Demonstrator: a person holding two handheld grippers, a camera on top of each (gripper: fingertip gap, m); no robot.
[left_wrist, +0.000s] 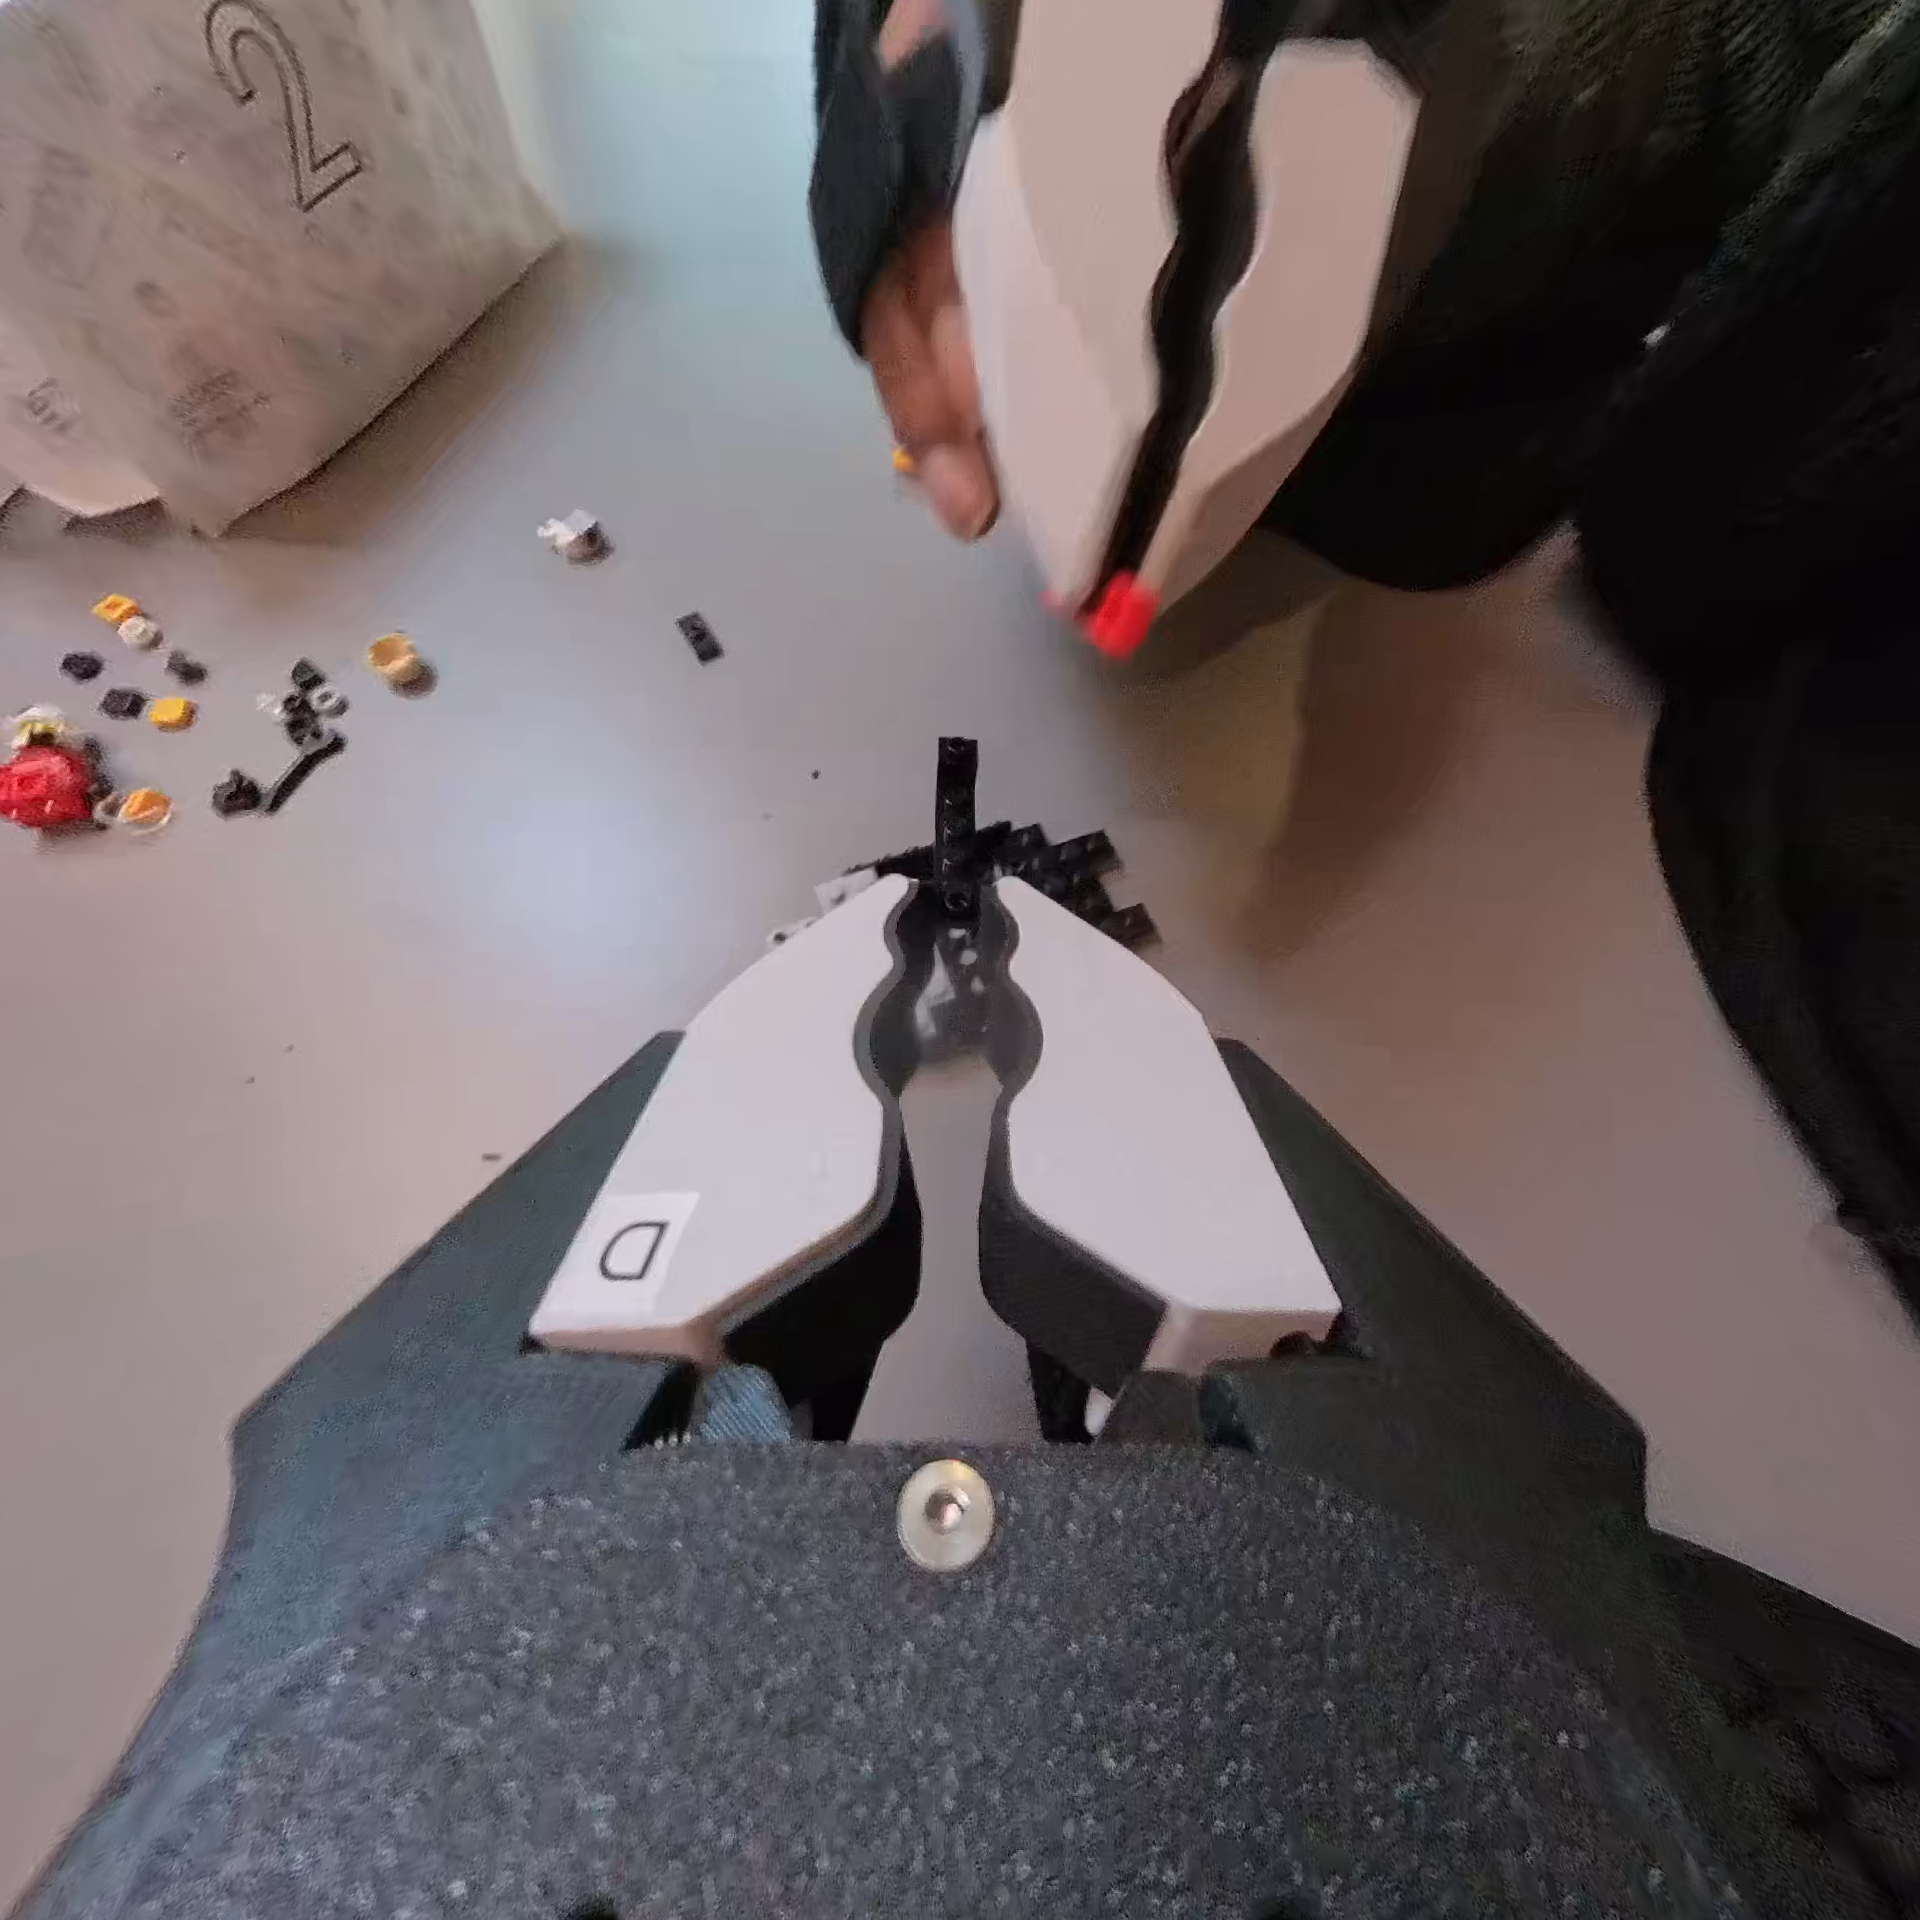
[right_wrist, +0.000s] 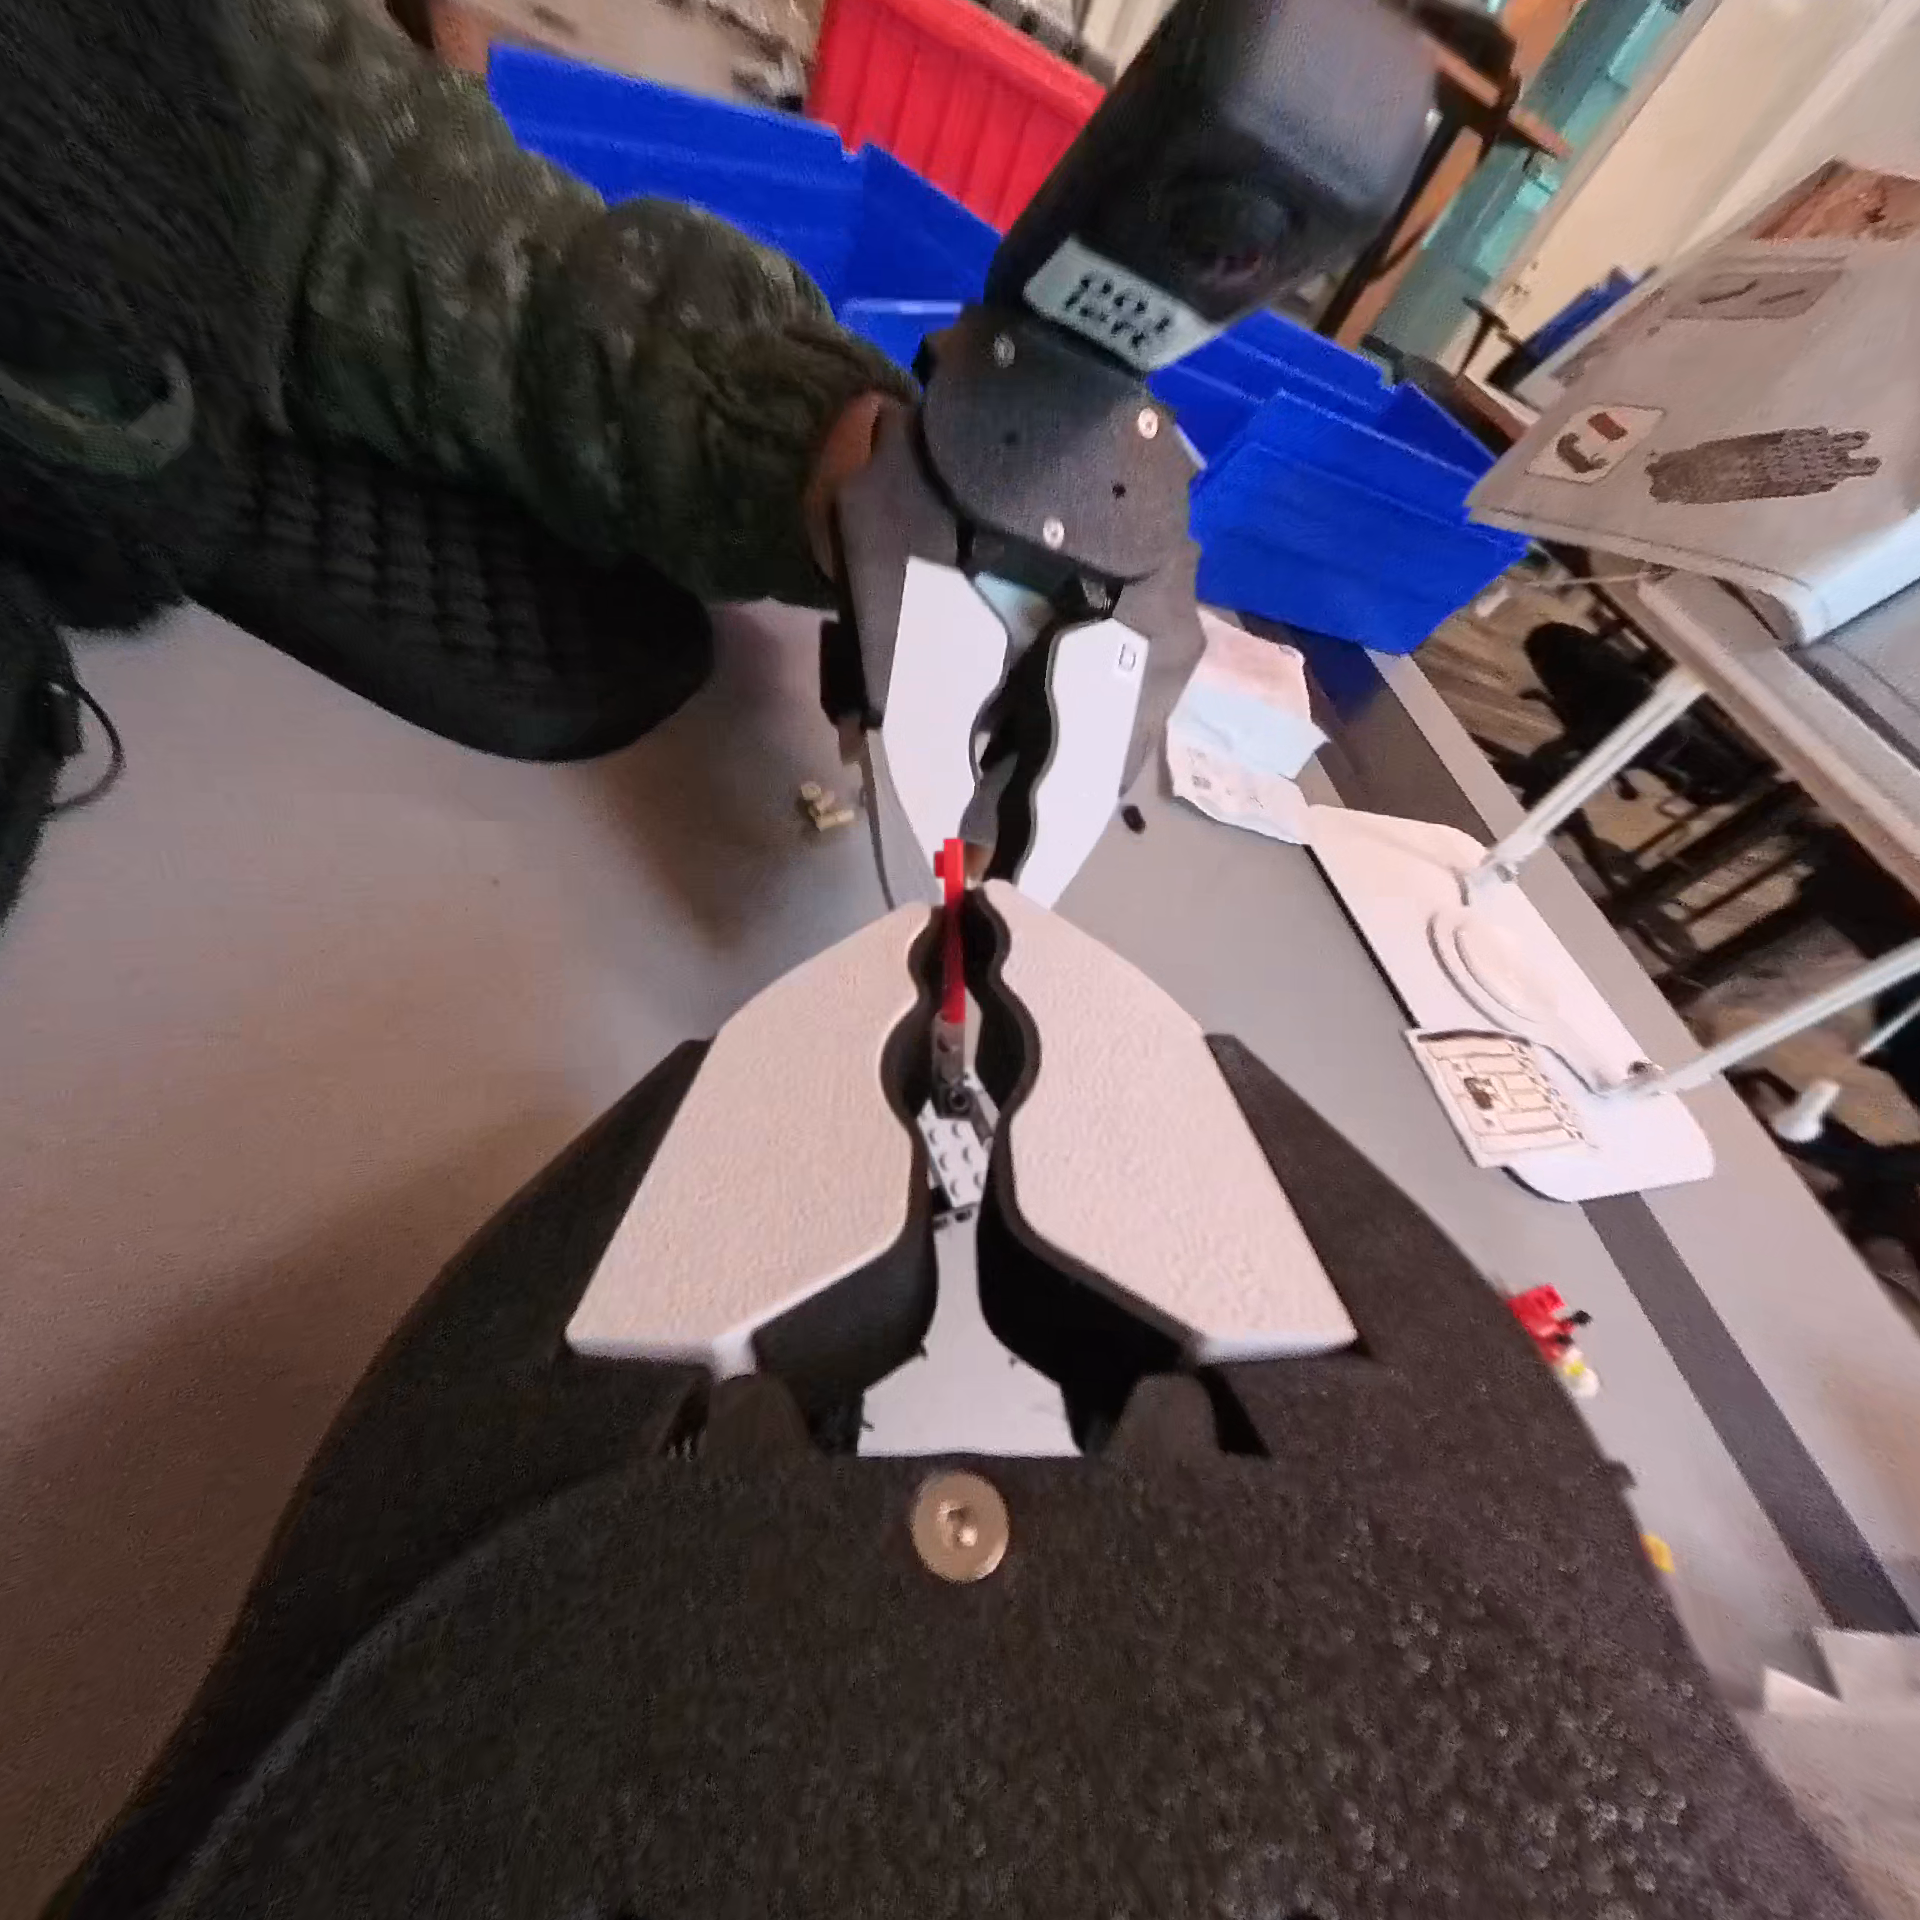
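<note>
In the left wrist view my left gripper (left_wrist: 956, 885) is shut on a black brick assembly (left_wrist: 1081, 873) that rests on the grey table (left_wrist: 623, 935). A narrow black beam (left_wrist: 957, 800) of it stands up between the fingertips. My right gripper (left_wrist: 1107, 613) hovers beyond it, shut on a red plate (left_wrist: 1122, 615). In the right wrist view my right gripper (right_wrist: 956, 902) pinches the thin red plate (right_wrist: 951, 940) edge-on. The left gripper (right_wrist: 982, 868) stands just behind it, tips down. Grey and black bricks (right_wrist: 956, 1148) show below, between my right fingers.
A paper bag (left_wrist: 208, 260) and several loose small pieces (left_wrist: 156, 707) lie at the left. A tan round piece (left_wrist: 400, 660) and a small black plate (left_wrist: 698, 636) lie nearer. Blue bins (right_wrist: 1330, 499), a red bin (right_wrist: 935, 94) and white sheets (right_wrist: 1507, 1039) flank the table. A person's dark sleeve (right_wrist: 416, 416) reaches in. The tips of one gripper are about 5 centimetres away from the tips of the other.
</note>
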